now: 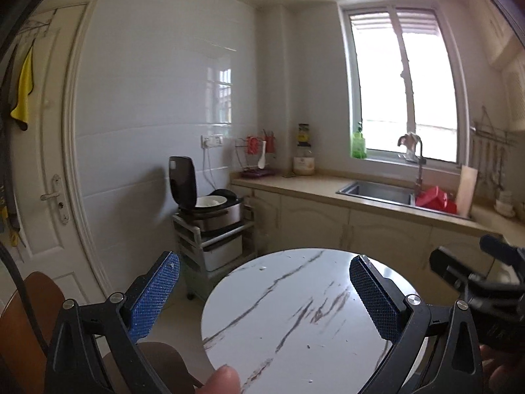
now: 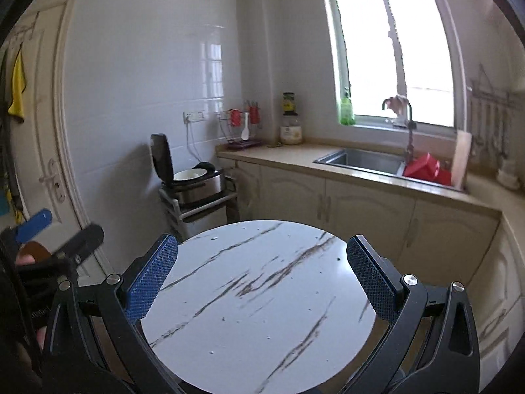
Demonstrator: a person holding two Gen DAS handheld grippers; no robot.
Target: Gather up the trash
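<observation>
Kitchen background: tiled wall, window upper right, counter with sink (image 1: 377, 192), open rice cooker (image 1: 210, 207) on a cart at centre left.

Left wrist view: left gripper (image 1: 264, 290) hovers over the round marble-pattern bench (image 1: 295, 328), blue fingers (image 1: 154, 298) spread wide, nothing between them. Trash here is only tiny white crumbs (image 1: 261, 268) near the far rim, plus a few specks lower right of centre. No wrapper, cup or other bulk item visible. Part of the right gripper shows at the right edge of frame.

Right wrist view: right gripper (image 2: 262, 274) is likewise wide open and empty over the same bench (image 2: 262, 328). Small white crumb (image 2: 215, 238) sits at upper left of the bench top, a dark speck (image 2: 338, 258) close to the right finger, more flecks scattered lower centre.

Handling call: bits look near weightless, hard or flaky, too small and flat for a pinch on the mesh pads; likely to skate on the glossy top. Best bet is to sweep them toward the rim or press and drag rather than grip. Cannot tell what the material is. No bin is visible in either view.
</observation>
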